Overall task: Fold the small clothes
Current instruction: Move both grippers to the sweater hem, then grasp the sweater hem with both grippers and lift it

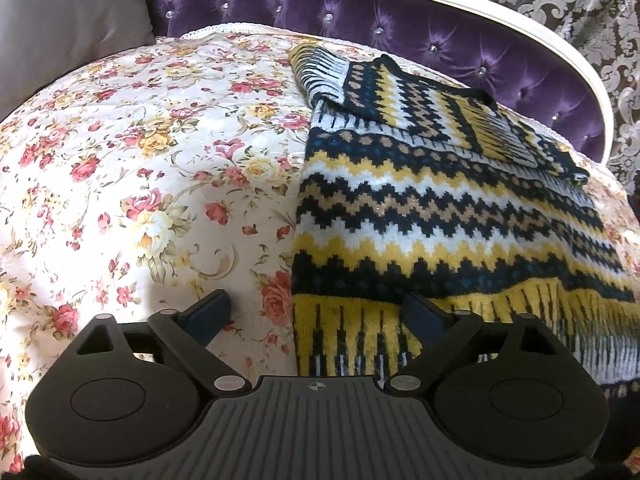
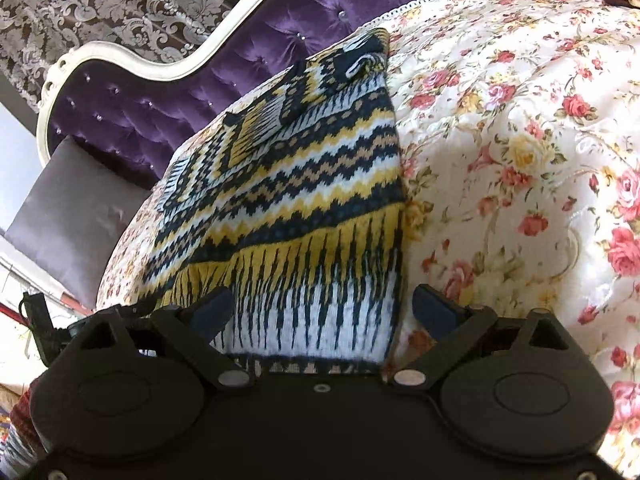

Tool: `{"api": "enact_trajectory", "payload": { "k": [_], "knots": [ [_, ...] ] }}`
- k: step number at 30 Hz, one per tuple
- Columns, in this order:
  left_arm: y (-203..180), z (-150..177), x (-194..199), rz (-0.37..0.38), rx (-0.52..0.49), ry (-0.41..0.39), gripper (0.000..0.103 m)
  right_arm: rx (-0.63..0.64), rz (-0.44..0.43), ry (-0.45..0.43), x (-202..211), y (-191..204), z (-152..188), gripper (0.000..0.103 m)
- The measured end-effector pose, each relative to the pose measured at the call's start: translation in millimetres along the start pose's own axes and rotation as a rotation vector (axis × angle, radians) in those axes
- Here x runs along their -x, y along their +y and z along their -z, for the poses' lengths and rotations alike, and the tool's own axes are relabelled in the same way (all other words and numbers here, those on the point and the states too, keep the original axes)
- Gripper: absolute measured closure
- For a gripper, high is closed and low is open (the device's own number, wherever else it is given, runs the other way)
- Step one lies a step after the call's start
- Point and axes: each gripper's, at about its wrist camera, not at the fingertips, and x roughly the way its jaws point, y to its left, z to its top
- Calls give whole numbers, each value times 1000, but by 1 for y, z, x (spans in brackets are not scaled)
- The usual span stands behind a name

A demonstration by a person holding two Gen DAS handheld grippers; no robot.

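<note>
A small knitted sweater [image 1: 440, 208] with navy, yellow, white and tan zigzag bands lies flat on the floral bed cover [image 1: 140, 160], its sleeves folded in across the upper part. My left gripper [image 1: 320, 312] is open and empty, its jaws straddling the sweater's near left hem corner. In the right wrist view the same sweater [image 2: 288, 200] lies ahead, its striped hem nearest. My right gripper [image 2: 324, 308] is open and empty, jaws spread over the hem's near right corner.
A purple tufted headboard [image 1: 360, 20] with a white frame runs behind the bed. A grey cushion [image 1: 68, 20] lies at the far left; another grey cushion [image 2: 72, 216] shows in the right wrist view. Patterned curtain [image 2: 100, 0] hangs behind.
</note>
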Motion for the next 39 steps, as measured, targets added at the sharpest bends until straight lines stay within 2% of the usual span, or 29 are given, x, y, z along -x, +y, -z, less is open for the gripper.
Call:
{"api": "enact_trajectory", "payload": {
  "k": [3, 5, 6, 7, 8, 11, 12, 13, 18, 24, 32, 36, 39],
  "knots": [
    [1, 0, 4, 2, 12, -3, 28, -4, 1, 13, 1, -3, 3, 33],
    [3, 0, 7, 5, 27, -8, 47, -18, -3, 21, 2, -6, 4, 43],
    [5, -1, 9, 13, 38, -10, 51, -26, -11, 30, 1, -8, 5, 54],
    [6, -1, 11, 27, 48, -12, 64, -25, -3, 30, 1, -9, 5, 62],
    [8, -2, 12, 50, 58, -15, 77, -29, 0, 31, 1, -9, 5, 64],
    [12, -3, 13, 152, 95, 4, 94, -31, -31, 40, 0, -10, 4, 73],
    [12, -3, 13, 177, 105, 1, 94, -31, -55, 45, -1, -10, 5, 88],
    [12, -2, 15, 188, 108, -7, 94, -30, -76, 45, -1, -9, 6, 89],
    [9, -4, 22, 239, 113, -64, 94, -5, -137, -18, 6, -5, 6, 89],
    [23, -13, 25, 307, 231, -101, 94, -7, -207, -121, 16, -1, -3, 89],
    [46, -43, 20, 292, 333, -176, 95, -93, -241, -209, 8, -5, -39, 89],
    [43, -57, 19, 245, 280, -181, 94, -86, -211, -209, -4, -6, -58, 89],
    [33, -52, 21, 269, 223, -142, 92, -77, -206, -201, -9, -5, -63, 89]
  ]
}}
